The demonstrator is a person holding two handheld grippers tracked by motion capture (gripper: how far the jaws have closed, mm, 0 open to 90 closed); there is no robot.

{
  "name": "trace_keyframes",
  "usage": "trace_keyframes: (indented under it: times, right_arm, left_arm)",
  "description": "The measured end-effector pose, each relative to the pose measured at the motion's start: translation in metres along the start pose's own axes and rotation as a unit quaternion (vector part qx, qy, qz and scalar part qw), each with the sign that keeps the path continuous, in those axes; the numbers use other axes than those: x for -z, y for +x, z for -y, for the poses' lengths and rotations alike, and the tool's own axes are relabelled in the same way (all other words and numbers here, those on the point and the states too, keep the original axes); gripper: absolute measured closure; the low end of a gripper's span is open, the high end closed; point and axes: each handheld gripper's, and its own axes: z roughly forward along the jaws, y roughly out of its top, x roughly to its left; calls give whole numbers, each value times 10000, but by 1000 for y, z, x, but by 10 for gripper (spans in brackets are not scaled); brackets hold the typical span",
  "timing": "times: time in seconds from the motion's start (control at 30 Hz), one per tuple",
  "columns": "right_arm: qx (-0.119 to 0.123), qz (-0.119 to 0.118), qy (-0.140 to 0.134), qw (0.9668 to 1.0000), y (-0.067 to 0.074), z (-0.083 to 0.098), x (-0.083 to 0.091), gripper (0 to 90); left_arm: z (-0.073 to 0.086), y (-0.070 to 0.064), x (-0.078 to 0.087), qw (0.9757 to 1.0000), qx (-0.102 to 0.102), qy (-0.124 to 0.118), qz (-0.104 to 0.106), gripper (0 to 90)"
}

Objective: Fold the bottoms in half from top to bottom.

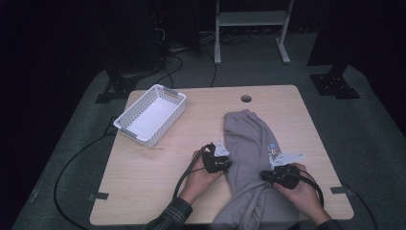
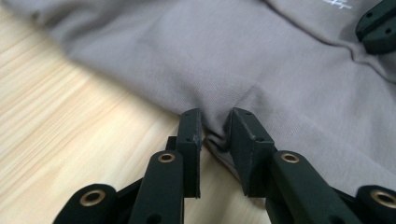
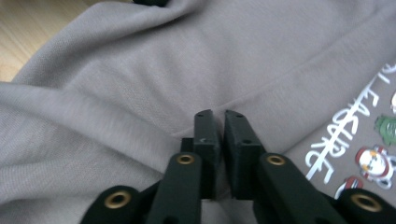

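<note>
We count one light wooden table (image 1: 158, 182), and on it one grey sweatshirt (image 1: 249, 143), which we take as our landmark: it lies on the table's right half, its lower end reaching the near edge between the two hands. One white slotted basket (image 1: 152, 114) stands well to the sweatshirt's left, toward the table's far side. We see two hands, each with one black gripper. The left gripper (image 2: 215, 128) sits at the sweatshirt's left edge, its jaws narrowed to a small gap with a fold of the hem (image 2: 217, 140) pinched between them. The right gripper (image 3: 219, 122) rests on the sweatshirt's right part, just beside its printed lettering (image 3: 341, 135); its jaws are pressed nearly together, nipping a small ridge of the grey fabric.
</note>
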Motion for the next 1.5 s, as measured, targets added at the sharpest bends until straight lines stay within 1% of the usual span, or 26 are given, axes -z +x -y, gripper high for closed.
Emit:
trace_keyframes:
  times: [0.1, 0.13, 0.23, 0.27, 0.3, 0.37, 0.4, 0.43, 0.5, 0.53, 0.57, 0.6, 0.63, 0.67, 0.77, 0.83, 0.97, 1.1, 1.2, 1.27, 1.3, 1.37, 1.4, 1.43, 1.47, 1.5]
  right_arm:
    - [137, 9, 20, 9999, 4, -7, -6, 862]
    - [179, -18, 0, 9998, 6, -11, -9, 864]
    - [221, -181, -171, 9994, 9, -18, -15, 866]
    - [236, -216, -197, 9993, 11, -21, -16, 895]
    - [294, -166, -205, 9992, 13, -25, -15, 894]
    - [271, -183, -323, 9989, 13, -29, -11, 896]
    - [308, -91, -340, 9989, 13, -31, -8, 897]
    - [294, -53, -353, 9989, 12, -31, -5, 897]
    - [205, 0, -364, 9991, 7, -30, 0, 897]
    - [187, -13, -365, 9992, 6, -29, 1, 896]
    - [190, -69, -403, 9990, 5, -29, 1, 882]
    - [180, -183, -457, 9986, 6, -31, 0, 804]
    - [195, -273, -501, 9982, 8, -33, 0, 753]
    - [250, -364, -546, 9975, 13, -36, -2, 713]
    - [359, -539, -642, 9958, 25, -44, -9, 631]
    - [439, -648, -658, 9948, 32, -48, -14, 608]
    - [607, -1010, -645, 9909, 45, -51, -22, 562]
    - [830, -1334, -648, 9855, 56, -53, -26, 500]
    - [1012, -1486, -608, 9818, 65, -55, -31, 478]
    - [1136, -1508, -496, 9808, 70, -55, -37, 481]
    - [1214, -1511, -393, 9803, 72, -55, -42, 487]
    - [1291, -1474, -230, 9804, 75, -53, -46, 611]
    - [1314, -1454, -213, 9804, 75, -52, -47, 677]
    - [1290, -1478, -173, 9804, 75, -52, -47, 776]
    - [1277, -1491, -166, 9804, 75, -52, -46, 832]
    - [1238, -1507, -236, 9805, 74, -52, -44, 862]
  left_arm:
    - [10, 9, 13, 9999, 8, 86, -148, 769]
    - [14, 12, 17, 9998, 34, 103, -163, 778]
    - [27, 20, 29, 9995, 168, 63, -249, 797]
    - [31, 23, 33, 9993, 179, 89, -331, 798]
    - [33, 25, 36, 9990, 167, 120, -398, 800]
    - [39, 31, 43, 9983, 180, 169, -527, 800]
    - [42, 34, 46, 9980, 224, 156, -567, 800]
    - [45, 37, 48, 9978, 266, 150, -582, 797]
    - [48, 40, 50, 9977, 415, 69, -524, 785]
    - [49, 41, 50, 9978, 428, 71, -508, 782]
    - [48, 41, 50, 9977, 439, 64, -511, 782]
    - [48, 40, 50, 9977, 426, 67, -519, 785]
    - [47, 39, 49, 9978, 391, 77, -536, 789]
    - [47, 39, 49, 9978, 366, 94, -545, 793]
    - [47, 39, 49, 9979, 385, 92, -521, 809]
    - [47, 39, 49, 9979, 412, 82, -494, 823]
    - [47, 39, 49, 9980, 398, 82, -491, 828]
    - [48, 40, 49, 9980, 446, 68, -452, 825]
    - [48, 40, 49, 9979, 453, 65, -448, 824]
    - [48, 41, 49, 9980, 454, 70, -441, 824]
    - [48, 41, 49, 9980, 457, 69, -434, 823]
    - [48, 41, 49, 9980, 466, 69, -428, 823]
    - [48, 41, 49, 9980, 467, 69, -425, 822]
    - [48, 41, 49, 9980, 473, 68, -425, 822]
    - [48, 41, 49, 9980, 474, 64, -422, 822]
    - [48, 41, 49, 9980, 469, 63, -419, 823]
